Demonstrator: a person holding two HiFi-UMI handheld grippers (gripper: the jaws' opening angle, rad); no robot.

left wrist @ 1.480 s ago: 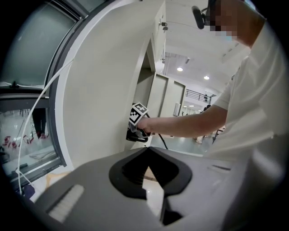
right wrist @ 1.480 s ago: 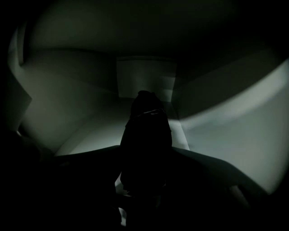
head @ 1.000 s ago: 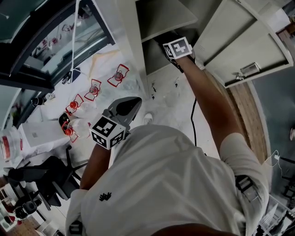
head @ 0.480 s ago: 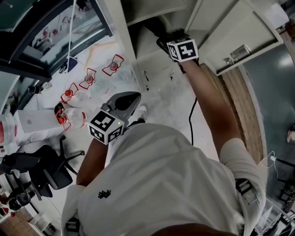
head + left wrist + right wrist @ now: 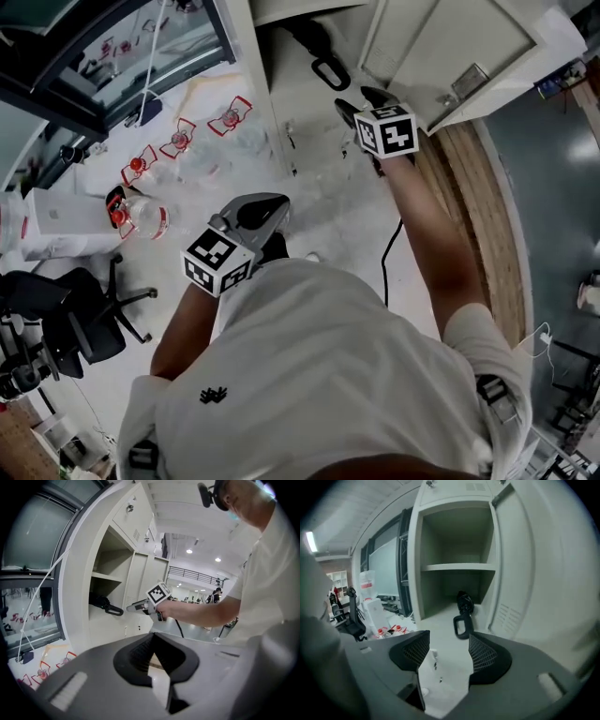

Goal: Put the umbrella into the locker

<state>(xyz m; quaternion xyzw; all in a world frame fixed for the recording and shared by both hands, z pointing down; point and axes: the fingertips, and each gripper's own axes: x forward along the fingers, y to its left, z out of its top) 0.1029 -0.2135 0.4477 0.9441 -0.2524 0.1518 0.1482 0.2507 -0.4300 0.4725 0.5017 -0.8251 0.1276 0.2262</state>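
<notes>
The black folded umbrella (image 5: 464, 603) lies on the floor of the open locker's lower compartment (image 5: 440, 625), its loop handle (image 5: 461, 626) pointing out at me. In the head view the umbrella (image 5: 313, 44) shows at the top, inside the locker. My right gripper (image 5: 449, 651) is open and empty, a short way in front of the handle and not touching it; the head view shows this right gripper (image 5: 360, 101) just outside the locker. The left gripper (image 5: 255, 210) hangs near my body, shut and empty. The left gripper view shows the umbrella (image 5: 101, 603) and the right gripper (image 5: 133, 606) from the side.
The locker door (image 5: 441, 42) stands swung open to the right. Bottles with red labels (image 5: 178, 142) and a white box (image 5: 56, 220) lie on the floor at the left by a glass wall. An office chair (image 5: 66, 319) stands at the lower left. A black cable (image 5: 389, 253) crosses the floor.
My right gripper has drawn back out of the locker toward me, and the umbrella stays inside. The left gripper has hardly moved.
</notes>
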